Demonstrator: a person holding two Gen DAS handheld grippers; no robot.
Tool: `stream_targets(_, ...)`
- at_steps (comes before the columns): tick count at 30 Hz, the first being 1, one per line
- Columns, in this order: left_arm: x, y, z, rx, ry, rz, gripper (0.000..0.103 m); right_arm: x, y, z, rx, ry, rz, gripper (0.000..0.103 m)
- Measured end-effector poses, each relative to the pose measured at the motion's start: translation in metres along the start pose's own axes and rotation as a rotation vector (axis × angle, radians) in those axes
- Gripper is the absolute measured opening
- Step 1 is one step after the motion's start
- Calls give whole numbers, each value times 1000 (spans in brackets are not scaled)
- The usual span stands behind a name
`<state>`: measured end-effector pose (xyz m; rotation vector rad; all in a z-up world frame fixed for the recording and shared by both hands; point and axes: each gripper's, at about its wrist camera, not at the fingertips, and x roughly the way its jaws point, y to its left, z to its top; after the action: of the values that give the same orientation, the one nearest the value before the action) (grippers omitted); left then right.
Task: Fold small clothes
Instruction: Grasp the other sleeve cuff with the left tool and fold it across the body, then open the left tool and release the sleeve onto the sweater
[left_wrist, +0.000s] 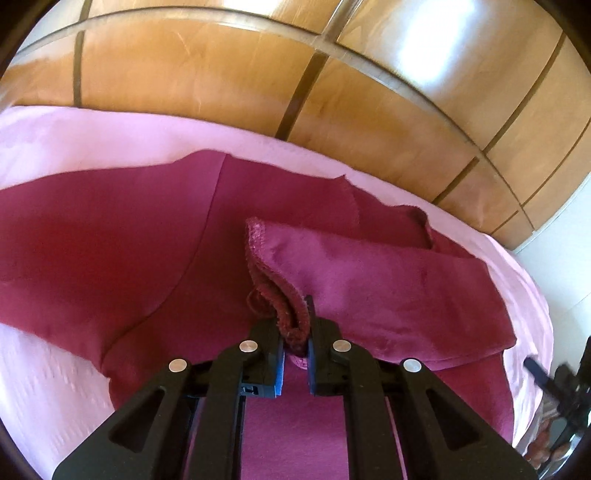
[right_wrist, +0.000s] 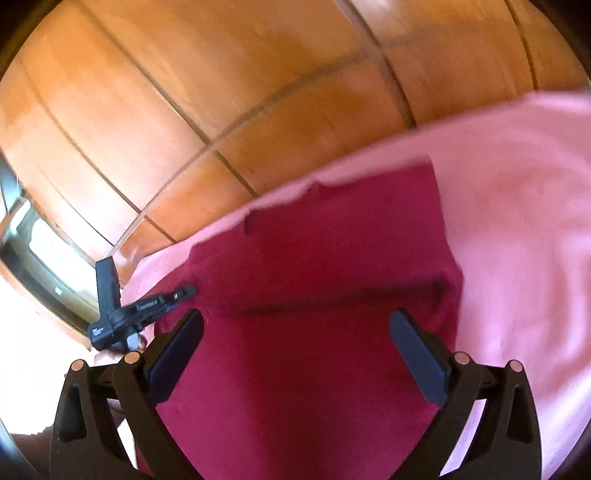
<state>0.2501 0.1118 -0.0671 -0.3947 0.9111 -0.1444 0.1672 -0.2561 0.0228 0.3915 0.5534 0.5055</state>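
Observation:
A maroon garment (left_wrist: 110, 240) lies spread on a pink sheet (left_wrist: 92, 136). My left gripper (left_wrist: 295, 323) is shut on a stitched edge of the garment and holds it up. From that edge a flap (left_wrist: 388, 288) drapes to the right over the rest of the cloth. In the right wrist view, my right gripper (right_wrist: 295, 315) hovers open above the maroon garment (right_wrist: 314, 258) with nothing between its fingers. The left gripper (right_wrist: 184, 290) shows there at the cloth's left edge.
A wooden wardrobe (left_wrist: 221, 66) with dark seams fills the background behind the bed. The pink sheet (right_wrist: 517, 221) extends to the right of the garment. A bright window (right_wrist: 44, 251) shows at the far left. The right gripper (left_wrist: 554, 380) appears blurred at the lower right edge.

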Motion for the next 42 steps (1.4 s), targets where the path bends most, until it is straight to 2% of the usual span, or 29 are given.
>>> stream_targets(2,-2,-1,5,3,-17,-2,7,12,12,10,-47,-22,-70,101)
stream_targets(4,-6,-4,10,14,-34,-2,7,36,15,23,-86,-17,-184,101)
stream_targets(8,-9,-4,16,61,-73,49,7,82,0,23,-99,57,-354,100)
stream_targets(10,-3,3,11,64,-43,80,10,97,-14,15,-85,75,-377,101)
stream_targets(12,12,11,-1,67,20,121,10,100,-7,3,-153,53,-419,101)
stream_targets(14,7,13,-6,70,-6,128,16,103,-1,0,-187,53,-452,101)
stream_targets(15,2,15,-6,52,-10,150,19,105,-2,2,-183,54,-452,101)
stream_targets(16,-5,17,-5,22,-25,174,26,105,-4,2,-178,52,-447,101)
stream_targets(17,-14,19,-5,-11,-55,194,34,105,-5,1,-176,50,-444,101)
stream_targets(19,-37,17,-6,-48,-149,187,42,105,-4,0,-184,49,-452,101)
stream_targets(22,-53,-1,-6,13,-197,126,42,110,-3,4,-187,47,-457,101)
stream_targets(25,-44,-27,3,101,-176,66,42,107,1,3,-189,46,-457,101)
stream_targets(28,-15,-42,17,131,-101,38,42,106,0,3,-192,44,-460,101)
stream_targets(32,36,-33,31,93,40,96,42,105,-1,4,-193,42,-456,101)
stream_targets(33,44,-24,29,82,52,107,42,105,-1,4,-192,41,-454,101)
stream_targets(35,44,-20,23,104,20,104,41,105,-2,4,-193,38,-451,101)
stream_targets(38,41,-21,16,140,-8,138,41,106,-3,4,-196,37,-450,101)
stream_targets(40,39,-17,17,103,-17,126,41,106,-4,5,-197,36,-449,101)
stream_targets(42,32,-15,15,80,-31,152,41,106,-4,5,-197,36,-449,101)
